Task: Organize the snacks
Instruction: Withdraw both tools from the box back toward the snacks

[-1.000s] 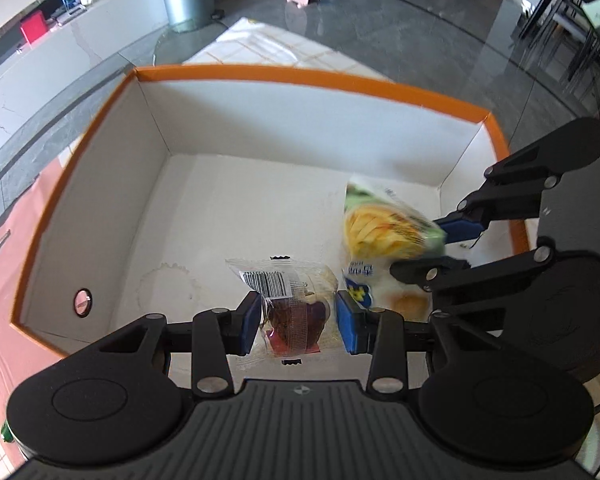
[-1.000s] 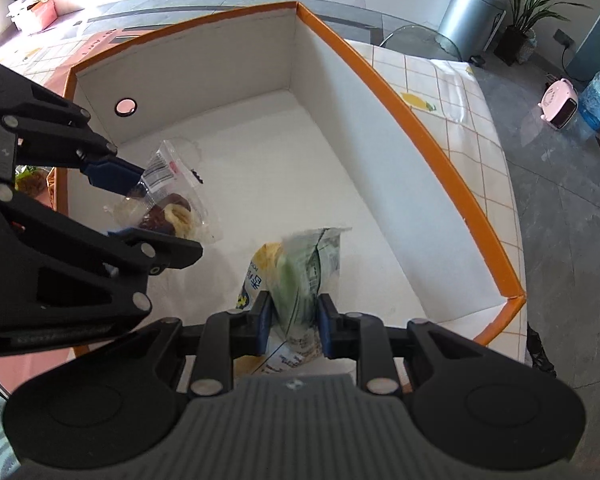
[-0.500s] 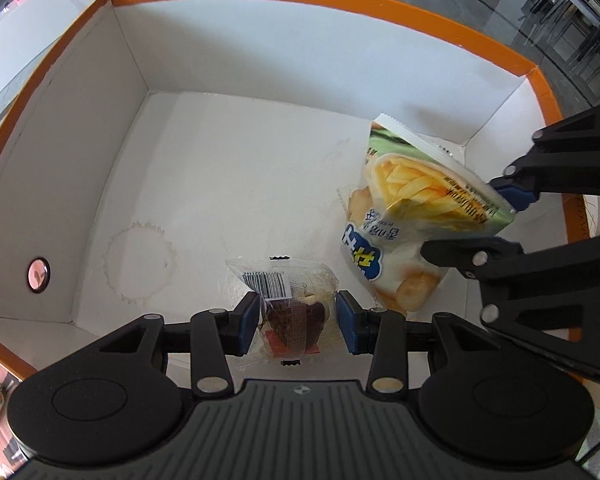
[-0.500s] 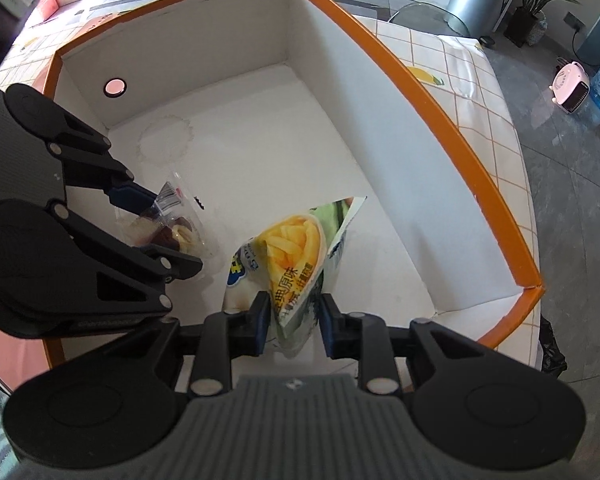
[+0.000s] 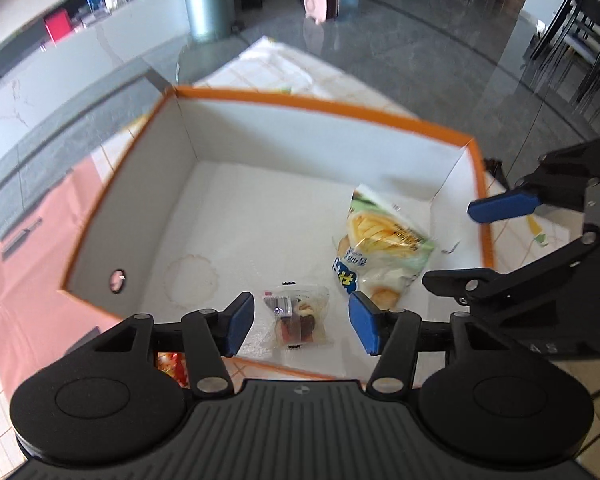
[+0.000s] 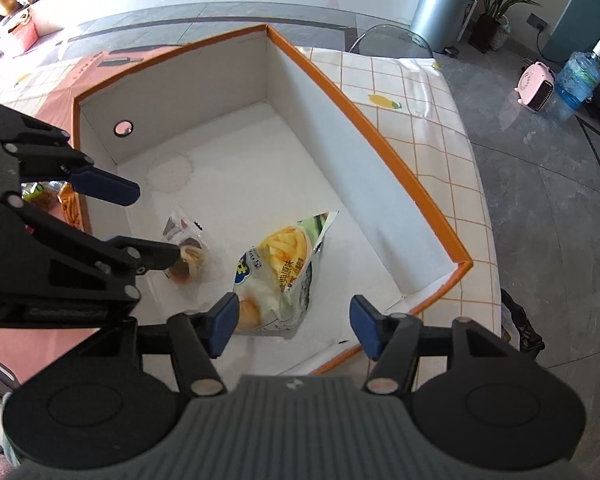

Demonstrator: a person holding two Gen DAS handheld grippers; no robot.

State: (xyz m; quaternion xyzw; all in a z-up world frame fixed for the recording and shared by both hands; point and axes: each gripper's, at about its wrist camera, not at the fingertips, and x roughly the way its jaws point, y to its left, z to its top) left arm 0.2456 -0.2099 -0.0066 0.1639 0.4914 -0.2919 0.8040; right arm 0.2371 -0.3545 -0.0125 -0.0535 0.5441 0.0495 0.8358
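Observation:
An orange-rimmed white box (image 5: 328, 109) (image 6: 384, 152) holds two snacks on its floor. A small clear packet with a dark pastry (image 5: 298, 320) (image 6: 188, 254) lies near the front wall. A green and yellow chips bag (image 5: 380, 248) (image 6: 284, 264) lies beside it. My left gripper (image 5: 302, 326) is open above the small packet and holds nothing. My right gripper (image 6: 294, 322) is open above the chips bag and holds nothing. Each gripper shows in the other's view, left gripper (image 6: 140, 224), right gripper (image 5: 464, 244).
The box stands on a table with a checked cloth (image 6: 420, 120) and a pink mat (image 5: 32, 248). More snack packets lie outside the box's left wall (image 6: 66, 200) (image 5: 172, 364). A grey bin (image 6: 444, 10) and a pink heater (image 6: 536, 86) stand on the floor beyond.
Both grippers have opened and let go of their snacks, which now lie on the box floor. Both grippers have drawn back and up from the box.

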